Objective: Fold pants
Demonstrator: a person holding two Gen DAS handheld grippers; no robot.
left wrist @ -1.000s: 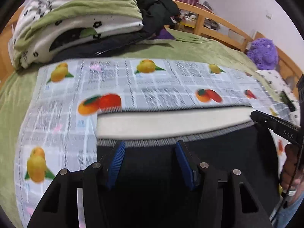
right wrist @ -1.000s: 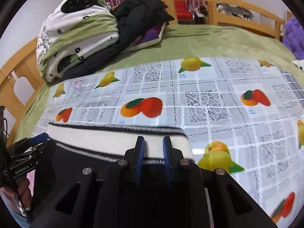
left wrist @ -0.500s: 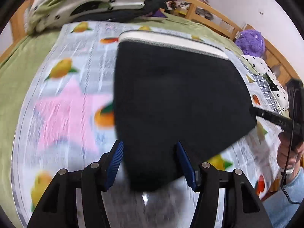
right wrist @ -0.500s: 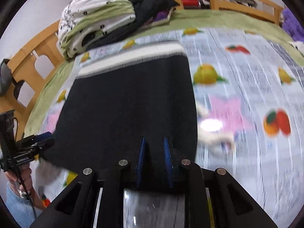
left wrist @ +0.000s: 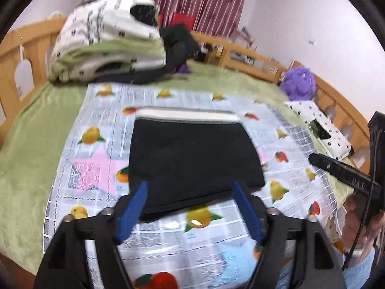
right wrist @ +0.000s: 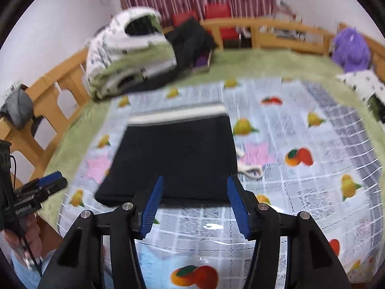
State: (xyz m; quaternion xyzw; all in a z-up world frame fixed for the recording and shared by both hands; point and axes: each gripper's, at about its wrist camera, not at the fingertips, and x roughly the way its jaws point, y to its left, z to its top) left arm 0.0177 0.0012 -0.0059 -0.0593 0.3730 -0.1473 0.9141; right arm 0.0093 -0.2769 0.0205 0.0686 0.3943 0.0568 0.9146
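Note:
The black pants (left wrist: pixel 192 159) lie folded into a flat block on the fruit-print sheet (left wrist: pixel 96 125), their white waistband (left wrist: pixel 187 115) at the far end. My left gripper (left wrist: pixel 189 187) hovers over the near folded edge, jaws opening, with no cloth between the blue pads. In the right wrist view the same pants (right wrist: pixel 178 159) lie ahead. My right gripper (right wrist: pixel 195 180) is above their near edge, jaws opening and holding nothing. Each gripper also shows in the other's view: the right gripper (left wrist: pixel 346 178) and the left gripper (right wrist: pixel 48 180), both clear of the pants.
A pile of white and green bedding (left wrist: pixel 108 48) and a black jacket (left wrist: pixel 180 45) sit at the bed's far left. A purple plush (left wrist: pixel 298 83) and a spotted cushion (left wrist: pixel 320 130) lie at the right. A wooden rail (right wrist: pixel 264 31) rings the bed. A white cord (right wrist: pixel 250 168) lies beside the pants.
Both grippers have pulled back and up from the waistband end to above the near fold. Their jaws, shut on black cloth before, have spread, and the pants lie free on the sheet.

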